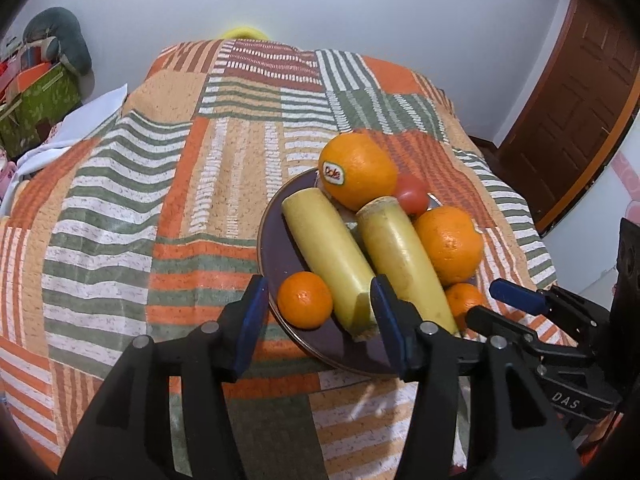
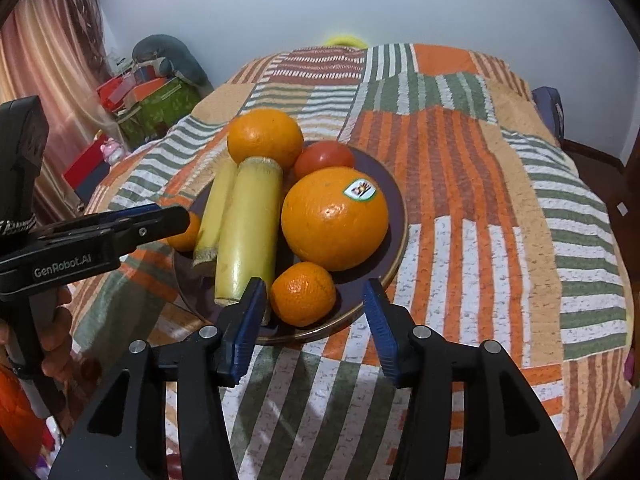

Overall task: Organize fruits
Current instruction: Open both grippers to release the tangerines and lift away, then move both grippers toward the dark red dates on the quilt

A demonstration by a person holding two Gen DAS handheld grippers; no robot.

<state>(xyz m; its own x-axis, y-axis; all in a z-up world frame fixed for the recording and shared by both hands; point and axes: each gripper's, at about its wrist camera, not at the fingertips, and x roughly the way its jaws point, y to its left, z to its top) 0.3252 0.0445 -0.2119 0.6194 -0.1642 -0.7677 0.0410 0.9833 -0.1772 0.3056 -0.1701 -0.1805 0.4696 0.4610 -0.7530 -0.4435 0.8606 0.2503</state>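
A dark purple round plate (image 1: 276, 248) sits on a worktop covered by a patchwork cloth of orange, green and white stripes (image 1: 120, 216). All the fruit lies on this plate. Two pale yellow-green cut stalk pieces lie side by side across the middle: the left stalk piece (image 1: 326, 258) and the right stalk piece (image 1: 400, 256), touching along part of their length. A large orange with a brand sticker (image 1: 358, 170) rests at the far rim, against the far ends of both stalks. A small red tomato (image 1: 412, 194) sits just beside it, wedged between that orange and a second large orange (image 1: 450, 242), which leans on the right stalk piece. A small mandarin (image 1: 305, 300) lies at the near left rim beside the left stalk piece, and another small mandarin (image 1: 464, 300) lies at the near right.

The left gripper (image 1: 318, 312) hovers over the near edge of the plate with its jaws apart. The first mandarin and the near end of the left stalk piece lie in the gap between the blue pads, and neither pad presses on them.

From the right wrist view, the right gripper (image 2: 314, 312) also has its jaws apart, straddling the second mandarin (image 2: 303, 294) at the plate's (image 2: 394, 248) near rim without clamping it. A hand (image 2: 56, 336) grips the handle of the left gripper at the left edge of that view.
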